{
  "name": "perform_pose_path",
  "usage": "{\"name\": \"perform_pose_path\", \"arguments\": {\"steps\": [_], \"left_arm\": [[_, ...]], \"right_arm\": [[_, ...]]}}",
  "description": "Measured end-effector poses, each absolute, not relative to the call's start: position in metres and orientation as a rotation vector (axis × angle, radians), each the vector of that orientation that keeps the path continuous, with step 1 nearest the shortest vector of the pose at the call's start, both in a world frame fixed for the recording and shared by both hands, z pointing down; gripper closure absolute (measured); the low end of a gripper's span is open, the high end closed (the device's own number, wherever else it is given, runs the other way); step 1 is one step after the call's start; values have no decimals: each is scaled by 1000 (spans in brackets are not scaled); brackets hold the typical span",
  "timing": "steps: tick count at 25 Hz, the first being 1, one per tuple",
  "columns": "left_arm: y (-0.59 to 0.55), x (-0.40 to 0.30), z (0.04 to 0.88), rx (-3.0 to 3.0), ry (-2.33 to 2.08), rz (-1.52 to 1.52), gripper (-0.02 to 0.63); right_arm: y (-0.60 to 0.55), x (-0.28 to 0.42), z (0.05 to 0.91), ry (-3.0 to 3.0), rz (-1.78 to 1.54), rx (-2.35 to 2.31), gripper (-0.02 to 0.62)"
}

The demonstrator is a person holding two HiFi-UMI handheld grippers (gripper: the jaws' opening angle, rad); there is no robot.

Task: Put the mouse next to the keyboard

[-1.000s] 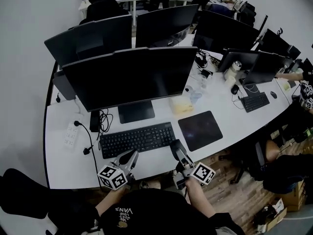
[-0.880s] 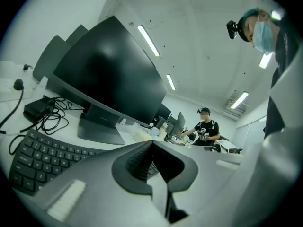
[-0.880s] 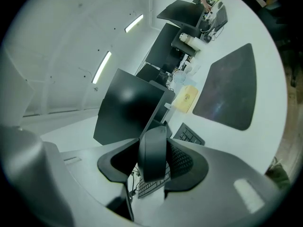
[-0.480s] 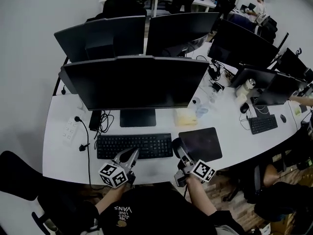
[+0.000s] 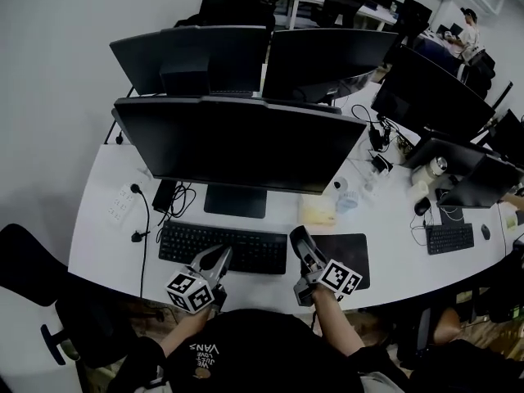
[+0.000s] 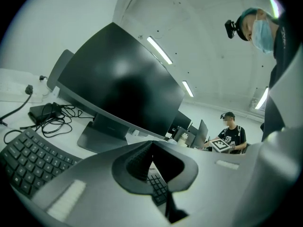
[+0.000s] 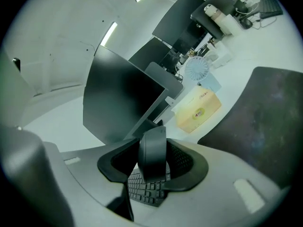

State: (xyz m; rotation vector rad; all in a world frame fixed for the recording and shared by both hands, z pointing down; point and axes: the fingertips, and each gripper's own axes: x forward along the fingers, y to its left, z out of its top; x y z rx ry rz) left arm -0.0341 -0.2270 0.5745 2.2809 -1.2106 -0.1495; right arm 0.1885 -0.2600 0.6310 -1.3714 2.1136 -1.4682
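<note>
A dark mouse (image 7: 152,151) stands on edge between the jaws of my right gripper (image 7: 152,161), which is shut on it. In the head view the mouse (image 5: 300,240) hangs just above the desk between the right end of the black keyboard (image 5: 221,246) and the mouse pad (image 5: 350,254). The keyboard (image 7: 147,191) shows just below the held mouse. My left gripper (image 5: 221,258) hovers over the keyboard's front edge. Its fingertips meet with nothing between them, so the left gripper (image 6: 151,145) is shut, with the keyboard (image 6: 28,162) to its left.
A large monitor (image 5: 237,146) stands behind the keyboard on the white desk (image 5: 98,252). A yellow tissue box (image 5: 318,211) sits behind the mouse pad. A power strip (image 5: 123,203) and cables (image 5: 176,199) lie at left. More monitors and another keyboard (image 5: 449,237) are at right.
The head view has swung, so the desk sits further right and lower in frame. Both grippers keep their places near the desk's front edge, and the right one still holds the mouse.
</note>
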Motion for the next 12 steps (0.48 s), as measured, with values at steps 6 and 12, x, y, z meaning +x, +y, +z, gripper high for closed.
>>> {"name": "perform_pose_path", "arguments": {"steps": [6, 12], "left_arm": [[-223, -35, 580, 2230, -1289, -164, 604], [-214, -34, 586, 2198, -1317, -149, 604]], "right_arm": [[-267, 204, 662, 2214, -1506, -1529, 416], [-260, 225, 686, 2223, -1569, -1618, 416]]}}
